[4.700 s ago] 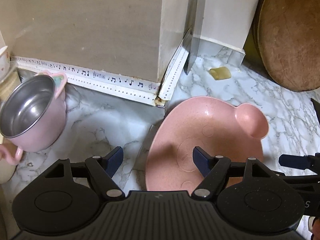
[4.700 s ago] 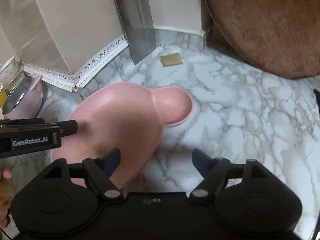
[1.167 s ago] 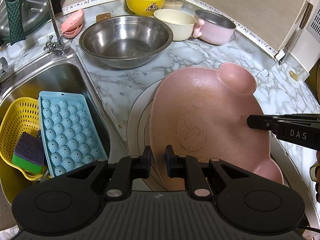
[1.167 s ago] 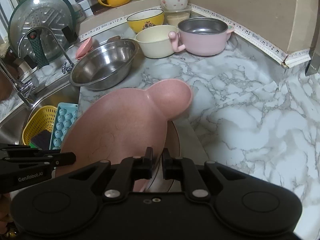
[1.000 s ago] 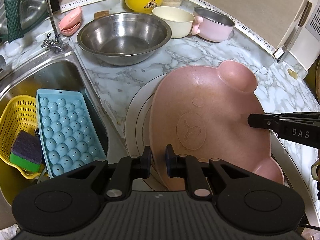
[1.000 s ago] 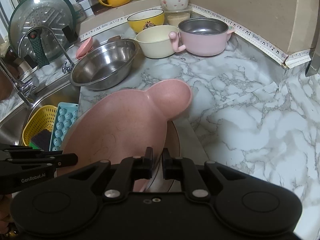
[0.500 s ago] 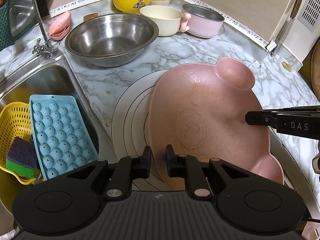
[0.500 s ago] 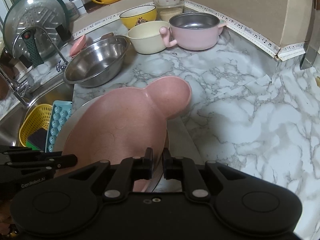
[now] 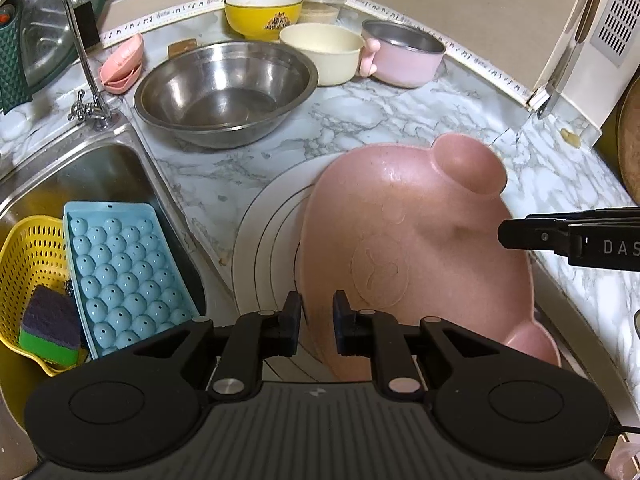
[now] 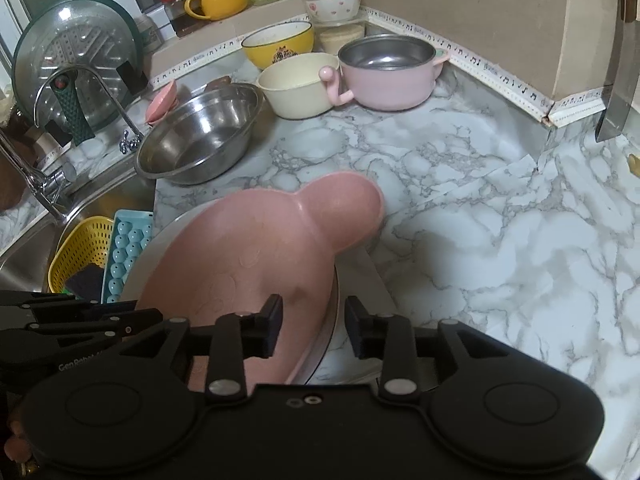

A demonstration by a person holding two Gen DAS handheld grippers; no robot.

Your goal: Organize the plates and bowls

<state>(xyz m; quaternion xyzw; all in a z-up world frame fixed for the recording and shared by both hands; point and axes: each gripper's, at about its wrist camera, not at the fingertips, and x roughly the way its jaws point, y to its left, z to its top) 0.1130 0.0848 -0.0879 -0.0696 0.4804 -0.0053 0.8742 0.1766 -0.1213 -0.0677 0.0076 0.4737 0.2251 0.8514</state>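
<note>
A pink bear-shaped plate (image 9: 400,220) lies on a larger white round plate (image 9: 260,240) on the marble counter beside the sink. My left gripper (image 9: 317,320) is at the pink plate's near left rim. Its narrow jaws are just starting to open, with the rim still pinched between them. In the right wrist view my right gripper (image 10: 314,320) straddles the pink plate's (image 10: 248,256) right rim. Its jaws are opening and its pads stand off the rim. The white plate (image 10: 158,244) shows beneath. Each gripper appears side-on in the other's view.
Behind the plates stand a steel mixing bowl (image 9: 224,92), a cream bowl (image 9: 320,52), a pink steel-lined pot (image 9: 400,56) and a yellow bowl (image 9: 262,12). The sink at left holds a blue ice tray (image 9: 120,272) and a yellow basket (image 9: 28,260). A cleaver (image 10: 616,80) hangs at right.
The right jaws have spread apart off the pink plate's rim. The left jaws have widened only slightly. The pink plate now rests on the white plate.
</note>
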